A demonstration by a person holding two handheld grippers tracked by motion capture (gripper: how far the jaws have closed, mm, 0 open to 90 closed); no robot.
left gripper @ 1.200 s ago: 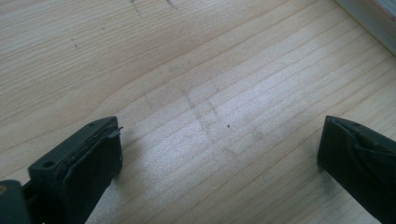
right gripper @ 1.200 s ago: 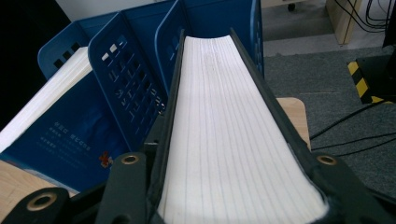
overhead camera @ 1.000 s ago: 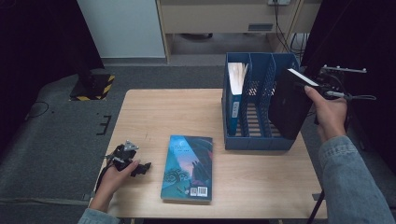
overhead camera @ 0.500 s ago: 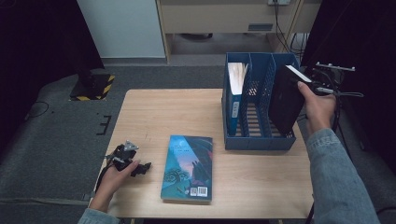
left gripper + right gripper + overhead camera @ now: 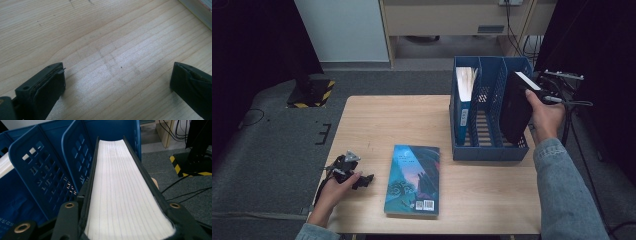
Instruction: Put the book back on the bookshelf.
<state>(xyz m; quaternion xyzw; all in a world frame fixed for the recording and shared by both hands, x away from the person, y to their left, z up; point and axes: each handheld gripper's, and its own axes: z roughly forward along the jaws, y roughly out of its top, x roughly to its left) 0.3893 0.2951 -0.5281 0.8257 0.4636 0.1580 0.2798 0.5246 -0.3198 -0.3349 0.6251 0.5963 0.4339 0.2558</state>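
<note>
A black book (image 5: 514, 107) with white page edges (image 5: 120, 187) stands tilted, its lower part inside the right compartment of the blue file rack (image 5: 486, 150). My right gripper (image 5: 534, 93) is shut on the book's upper right edge, and in the right gripper view (image 5: 122, 230) its jaws clamp both covers. A book with a blue spine (image 5: 463, 102) stands in the left compartment. Another book with a blue picture cover (image 5: 413, 179) lies flat near the table's front. My left gripper (image 5: 362, 179) rests on the table left of it, jaws wide open (image 5: 117, 75) over bare wood.
The wooden table (image 5: 402, 125) holds the rack at its right end. The rack's middle compartment (image 5: 487, 115) holds nothing. Cables (image 5: 574, 107) hang off the right side. A corner of the flat book (image 5: 200, 8) lies ahead of the left gripper.
My right gripper has carried the black book left and down, from beside the rack into its right compartment. The left gripper has stayed still.
</note>
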